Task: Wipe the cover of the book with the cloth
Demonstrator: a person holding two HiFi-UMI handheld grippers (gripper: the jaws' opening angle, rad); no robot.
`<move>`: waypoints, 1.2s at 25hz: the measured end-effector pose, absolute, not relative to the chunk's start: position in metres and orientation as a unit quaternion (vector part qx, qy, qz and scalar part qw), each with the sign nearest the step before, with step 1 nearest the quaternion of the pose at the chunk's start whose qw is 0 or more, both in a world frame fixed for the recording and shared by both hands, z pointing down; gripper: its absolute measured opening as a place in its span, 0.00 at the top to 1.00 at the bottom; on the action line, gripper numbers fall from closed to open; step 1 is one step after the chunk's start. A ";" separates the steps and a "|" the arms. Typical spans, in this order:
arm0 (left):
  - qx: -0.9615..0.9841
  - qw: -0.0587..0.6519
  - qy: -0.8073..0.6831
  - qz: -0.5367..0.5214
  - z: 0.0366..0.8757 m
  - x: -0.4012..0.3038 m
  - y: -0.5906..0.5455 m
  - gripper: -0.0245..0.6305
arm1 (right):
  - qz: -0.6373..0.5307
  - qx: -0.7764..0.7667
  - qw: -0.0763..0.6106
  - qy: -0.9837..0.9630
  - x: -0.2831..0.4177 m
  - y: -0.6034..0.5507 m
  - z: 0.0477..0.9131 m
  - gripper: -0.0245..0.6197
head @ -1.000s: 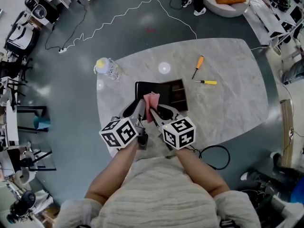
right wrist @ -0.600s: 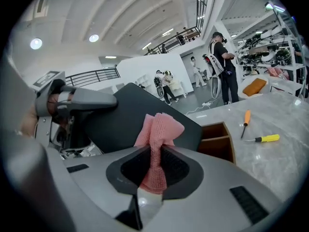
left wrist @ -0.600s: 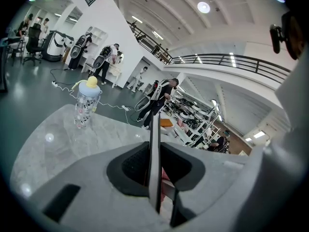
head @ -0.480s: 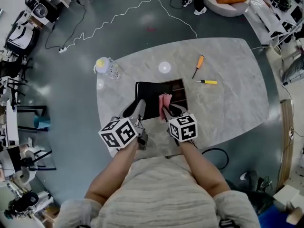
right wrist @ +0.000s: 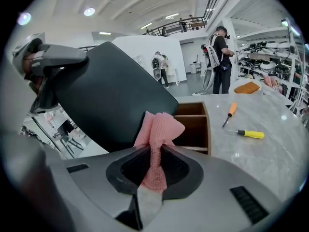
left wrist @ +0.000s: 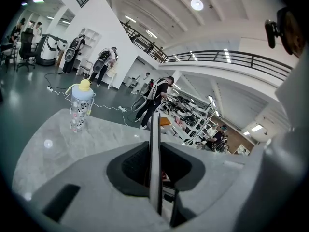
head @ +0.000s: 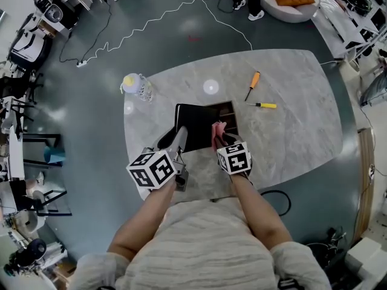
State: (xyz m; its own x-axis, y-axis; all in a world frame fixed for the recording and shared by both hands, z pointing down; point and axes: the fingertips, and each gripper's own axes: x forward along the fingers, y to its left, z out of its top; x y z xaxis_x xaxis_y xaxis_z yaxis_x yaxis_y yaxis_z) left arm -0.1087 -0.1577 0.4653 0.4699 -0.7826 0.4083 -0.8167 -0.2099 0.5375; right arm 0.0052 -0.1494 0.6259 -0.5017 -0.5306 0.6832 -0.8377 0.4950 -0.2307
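Note:
A book with a plain black cover is held tilted up over the marble table. My left gripper is shut on its near left edge, and the thin edge stands upright between the jaws in the left gripper view. My right gripper is shut on a pink cloth bunched above its fingertips. The cloth sits at the lower right edge of the black cover; I cannot tell whether they touch.
An open wooden box lies behind the book's right side, also seen past the cloth. An orange screwdriver and a yellow one lie further right. A patterned bottle with a yellow cap stands at the table's left edge. People stand beyond.
My right gripper has carried the cloth down and to the right, from the middle of the cover to its right edge. The left gripper and the book have stayed put.

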 end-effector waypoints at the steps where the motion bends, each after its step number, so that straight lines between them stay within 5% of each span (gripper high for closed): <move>1: 0.780 0.360 -0.511 0.025 0.465 -0.108 -0.158 0.85 | 0.281 0.417 0.275 -0.820 0.007 -0.149 0.626 0.86; 15: 0.847 0.268 -0.449 0.099 0.436 -0.093 -0.172 0.85 | 0.231 0.432 0.194 -0.850 0.047 -0.174 0.537 0.86; 30: 0.913 -0.018 -0.289 0.288 0.422 -0.036 -0.182 0.85 | 0.196 0.454 0.117 -0.861 0.082 -0.192 0.450 0.86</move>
